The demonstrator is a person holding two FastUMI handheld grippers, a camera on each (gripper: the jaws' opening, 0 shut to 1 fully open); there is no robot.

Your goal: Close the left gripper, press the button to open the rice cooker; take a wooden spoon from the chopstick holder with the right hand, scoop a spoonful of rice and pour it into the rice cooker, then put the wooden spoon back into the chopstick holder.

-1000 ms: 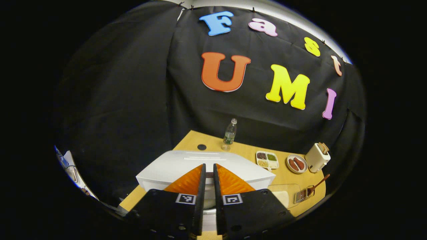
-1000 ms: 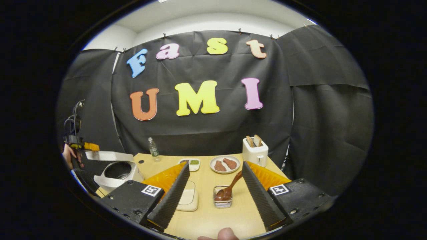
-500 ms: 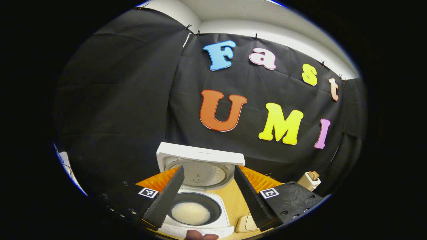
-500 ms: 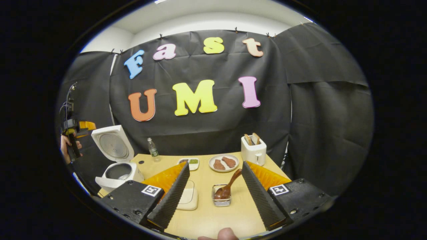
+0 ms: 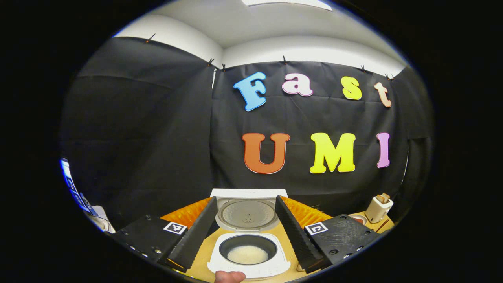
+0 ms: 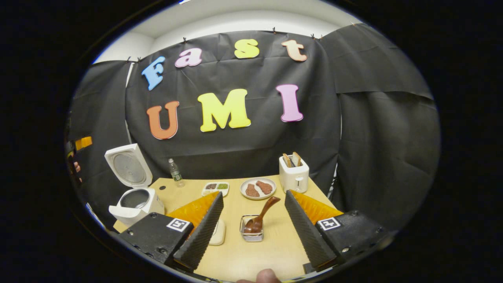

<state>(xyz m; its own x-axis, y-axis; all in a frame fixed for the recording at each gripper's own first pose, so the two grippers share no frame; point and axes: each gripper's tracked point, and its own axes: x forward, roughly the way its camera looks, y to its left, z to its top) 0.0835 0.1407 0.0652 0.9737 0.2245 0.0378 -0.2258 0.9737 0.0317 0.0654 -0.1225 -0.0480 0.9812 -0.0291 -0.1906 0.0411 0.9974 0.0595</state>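
One rice cooker (image 6: 135, 198), one wooden spoon (image 6: 261, 215) and one chopstick holder (image 6: 250, 232) are sitting on the table. One bottle (image 6: 174, 173), one toaster (image 6: 294, 177) and two dishes are standing behind them.

- Even, bright overhead light; a ceiling panel (image 5: 287, 2) glows at the top of the left gripper view.
- Strong fisheye bending toward the rims.
- The table (image 6: 251, 251) carries soft, short shadows.
- Sharp focus, no motion blur, no glare.

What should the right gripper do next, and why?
Probably move the right gripper, jaws open, forward and down onto the wooden spoon leaning in the chopstick holder: the rice cooker already stands open.
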